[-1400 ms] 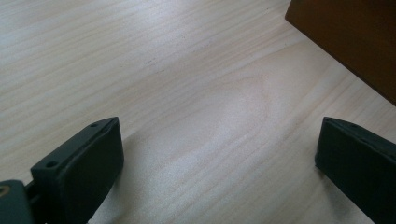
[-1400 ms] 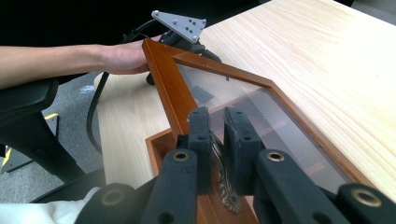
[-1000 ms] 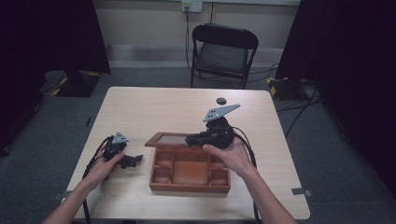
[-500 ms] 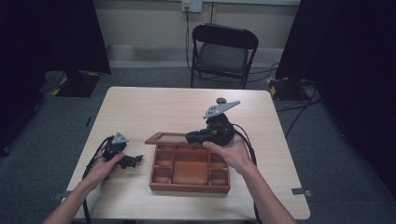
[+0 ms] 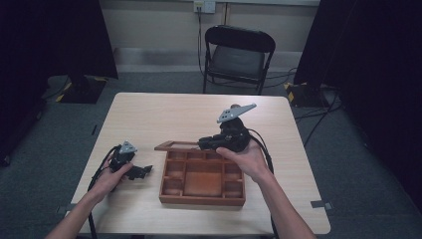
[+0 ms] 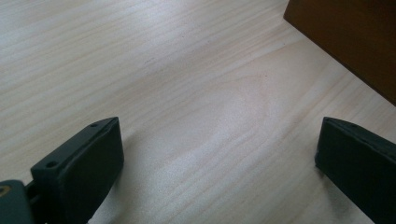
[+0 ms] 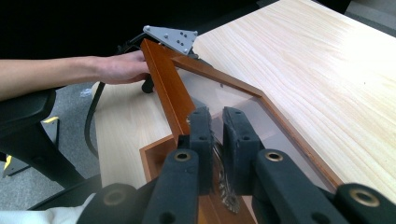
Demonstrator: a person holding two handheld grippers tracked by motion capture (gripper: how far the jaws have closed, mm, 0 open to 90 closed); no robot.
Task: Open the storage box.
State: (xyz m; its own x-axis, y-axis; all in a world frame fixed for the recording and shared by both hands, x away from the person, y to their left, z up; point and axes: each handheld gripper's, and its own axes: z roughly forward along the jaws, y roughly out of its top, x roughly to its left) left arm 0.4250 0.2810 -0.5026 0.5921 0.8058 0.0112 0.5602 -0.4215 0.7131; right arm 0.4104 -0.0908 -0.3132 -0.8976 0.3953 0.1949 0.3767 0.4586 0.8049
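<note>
My wooden compartment box (image 5: 202, 179) sits mid-table (image 5: 164, 114) so both hands reach it, its glass lid (image 7: 233, 100) swung open and pinched at the frame by my right tongs (image 7: 218, 135), while my left tongs (image 6: 219, 172) rest wide open beside it, holding nothing.

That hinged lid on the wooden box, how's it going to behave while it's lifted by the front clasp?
Likely stiff: the lid is a wooden frame round a clear pane, so it should swing as one piece. The pane looks fragile if dropped. The right gripper pinches only a small metal clasp, so it may slip. The box looks low and wide, unlikely to tip.
</note>
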